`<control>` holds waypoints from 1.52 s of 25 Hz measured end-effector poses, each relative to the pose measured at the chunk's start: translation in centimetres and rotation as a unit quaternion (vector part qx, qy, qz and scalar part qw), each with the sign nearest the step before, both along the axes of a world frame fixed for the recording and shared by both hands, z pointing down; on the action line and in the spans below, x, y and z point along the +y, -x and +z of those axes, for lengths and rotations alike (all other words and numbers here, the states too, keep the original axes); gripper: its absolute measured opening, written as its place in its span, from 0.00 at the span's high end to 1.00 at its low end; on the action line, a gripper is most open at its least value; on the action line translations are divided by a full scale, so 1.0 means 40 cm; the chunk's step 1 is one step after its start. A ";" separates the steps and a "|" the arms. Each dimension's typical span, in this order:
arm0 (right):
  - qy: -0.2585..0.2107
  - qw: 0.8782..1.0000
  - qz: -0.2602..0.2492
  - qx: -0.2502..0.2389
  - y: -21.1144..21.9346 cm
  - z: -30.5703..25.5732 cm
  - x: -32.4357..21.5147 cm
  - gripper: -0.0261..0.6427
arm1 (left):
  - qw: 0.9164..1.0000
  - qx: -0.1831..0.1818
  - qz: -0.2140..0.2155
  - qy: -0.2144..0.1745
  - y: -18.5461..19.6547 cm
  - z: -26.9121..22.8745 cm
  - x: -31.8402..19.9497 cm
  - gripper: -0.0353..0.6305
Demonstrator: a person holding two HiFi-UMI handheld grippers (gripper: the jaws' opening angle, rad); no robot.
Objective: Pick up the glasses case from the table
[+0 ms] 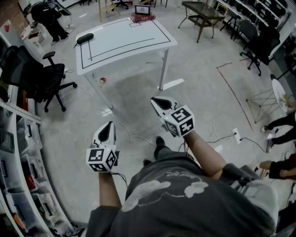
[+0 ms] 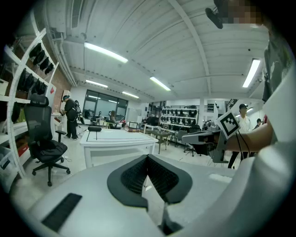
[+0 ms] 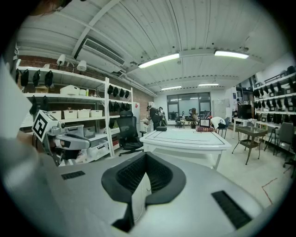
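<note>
The glasses case [image 1: 85, 38] is a dark oblong lying at the far left corner of the white table [image 1: 125, 44], well ahead of me. It also shows small in the left gripper view [image 2: 94, 128] and in the right gripper view [image 3: 161, 128]. My left gripper [image 1: 109, 125] hangs over the floor, shut with nothing between its pads [image 2: 148, 159]. My right gripper [image 1: 156, 100] is held a little further forward, also over the floor, with its pads closed together and empty [image 3: 145, 156]. Both are far short of the table.
Books and a small screen [image 1: 142, 14] sit at the table's far edge. A black office chair [image 1: 48, 78] and shelving [image 1: 18, 152] stand to the left. A cable [image 1: 134, 137] and power strip [image 1: 237, 135] lie on the floor. A person [image 1: 46, 18] stands beyond the table.
</note>
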State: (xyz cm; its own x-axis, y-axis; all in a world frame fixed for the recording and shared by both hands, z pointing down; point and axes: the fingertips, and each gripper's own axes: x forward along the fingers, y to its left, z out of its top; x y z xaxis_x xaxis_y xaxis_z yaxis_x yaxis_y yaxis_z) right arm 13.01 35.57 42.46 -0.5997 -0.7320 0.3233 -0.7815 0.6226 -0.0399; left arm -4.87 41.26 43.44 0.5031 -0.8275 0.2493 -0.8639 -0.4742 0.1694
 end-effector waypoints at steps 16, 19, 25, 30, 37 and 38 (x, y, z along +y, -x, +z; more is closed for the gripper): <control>0.013 1.000 0.024 -0.009 -0.065 0.029 0.027 0.96 | 1.000 0.015 -0.011 0.015 -0.002 0.020 0.029 0.94; 0.021 0.999 0.026 -0.017 -0.069 0.048 0.005 0.96 | 0.999 0.013 -0.025 0.021 0.011 0.033 0.015 0.94; 0.036 0.999 0.019 -0.034 -0.045 0.089 -0.113 0.96 | 0.998 0.013 -0.050 0.047 0.039 0.070 -0.046 0.94; 0.051 0.998 0.003 -0.045 -0.023 0.137 -0.292 0.96 | 0.995 0.002 -0.074 0.060 0.071 0.095 -0.202 0.94; 0.066 0.996 -0.002 -0.057 -0.054 0.170 -0.647 0.96 | 0.992 -0.016 -0.093 0.080 0.052 0.117 -0.532 0.94; 0.070 0.996 -0.003 -0.055 -0.066 0.175 -0.691 0.96 | 0.992 -0.017 -0.094 0.082 0.040 0.117 -0.577 0.94</control>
State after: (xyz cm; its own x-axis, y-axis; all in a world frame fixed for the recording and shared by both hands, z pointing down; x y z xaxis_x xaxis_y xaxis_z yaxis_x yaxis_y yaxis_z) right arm 15.64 7.92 49.48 -0.6417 -0.6801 0.3546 -0.7635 0.6100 -0.2118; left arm -6.46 18.19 48.13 0.3331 -0.8530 0.4017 -0.9409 -0.2730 0.2006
